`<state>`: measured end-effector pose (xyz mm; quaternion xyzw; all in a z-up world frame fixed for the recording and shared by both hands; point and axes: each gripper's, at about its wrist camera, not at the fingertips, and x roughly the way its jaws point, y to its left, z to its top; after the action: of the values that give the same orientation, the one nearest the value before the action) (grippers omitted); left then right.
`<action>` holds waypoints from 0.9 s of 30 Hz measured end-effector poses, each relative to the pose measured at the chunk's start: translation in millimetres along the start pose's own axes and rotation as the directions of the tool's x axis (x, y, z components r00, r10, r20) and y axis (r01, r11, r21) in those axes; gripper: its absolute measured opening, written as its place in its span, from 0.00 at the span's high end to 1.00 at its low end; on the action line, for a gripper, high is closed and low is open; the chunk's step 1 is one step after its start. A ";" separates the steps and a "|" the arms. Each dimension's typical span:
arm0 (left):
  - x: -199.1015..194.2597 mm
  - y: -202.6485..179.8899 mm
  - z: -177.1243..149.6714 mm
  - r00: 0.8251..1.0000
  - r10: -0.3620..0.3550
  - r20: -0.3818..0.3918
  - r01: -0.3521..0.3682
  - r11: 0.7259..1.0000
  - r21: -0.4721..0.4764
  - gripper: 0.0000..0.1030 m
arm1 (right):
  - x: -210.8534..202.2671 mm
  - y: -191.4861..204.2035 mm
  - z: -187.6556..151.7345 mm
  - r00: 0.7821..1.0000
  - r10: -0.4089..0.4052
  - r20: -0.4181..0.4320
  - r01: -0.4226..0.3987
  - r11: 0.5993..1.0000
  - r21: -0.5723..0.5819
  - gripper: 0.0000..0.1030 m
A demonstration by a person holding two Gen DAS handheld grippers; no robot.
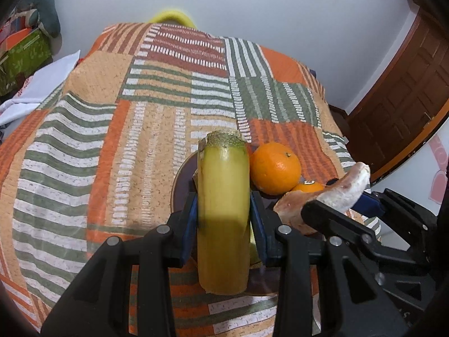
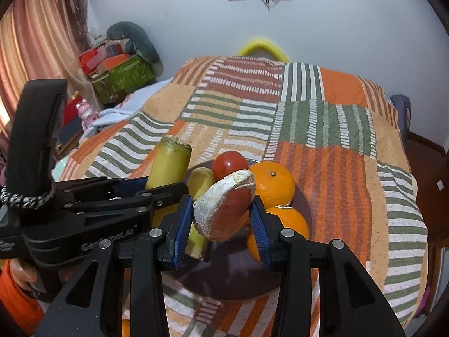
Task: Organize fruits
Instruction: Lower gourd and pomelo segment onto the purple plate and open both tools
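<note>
My left gripper (image 1: 223, 219) is shut on a yellow-green banana piece (image 1: 223, 196) and holds it upright over the left side of a dark plate (image 2: 304, 205). The banana piece also shows in the right wrist view (image 2: 168, 165). My right gripper (image 2: 221, 224) is shut on a pinkish wedge with white rind (image 2: 224, 207), held above the plate; the wedge also shows in the left wrist view (image 1: 331, 193). On the plate lie two oranges (image 2: 272, 182) (image 2: 289, 221), a red tomato (image 2: 230, 163) and a green-yellow fruit (image 2: 200, 181).
The plate sits near the front of a table under a patchwork orange, green and white cloth (image 2: 322, 129). A yellow chair back (image 2: 262, 46) stands behind the table. Boxes and clutter (image 2: 120, 70) are at the left. A wooden door (image 1: 401, 95) is at the right.
</note>
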<state>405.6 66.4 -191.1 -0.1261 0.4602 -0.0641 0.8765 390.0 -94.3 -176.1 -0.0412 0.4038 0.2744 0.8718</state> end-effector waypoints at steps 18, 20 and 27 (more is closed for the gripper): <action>-42.8 -9.1 -18.3 0.999 0.010 0.051 -0.013 0.997 0.074 0.65 | -36.6 -2.5 -19.7 0.995 -0.072 0.065 0.072 0.997 -0.011 0.47; -55.1 -14.9 -22.0 0.998 0.011 0.067 -0.017 0.996 0.089 0.65 | -47.2 -2.6 -24.2 0.994 -0.075 0.075 0.076 0.997 -0.003 0.47; -112.8 -31.2 -41.7 0.992 -0.006 0.125 -0.009 0.993 0.118 0.64 | -96.1 7.2 -34.5 0.985 -0.102 0.137 0.104 0.995 -0.005 0.47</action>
<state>307.3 55.5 -115.9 -0.0773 0.3998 -0.0828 0.9096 312.5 -141.2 -128.3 -0.0484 0.3389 0.2337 0.9100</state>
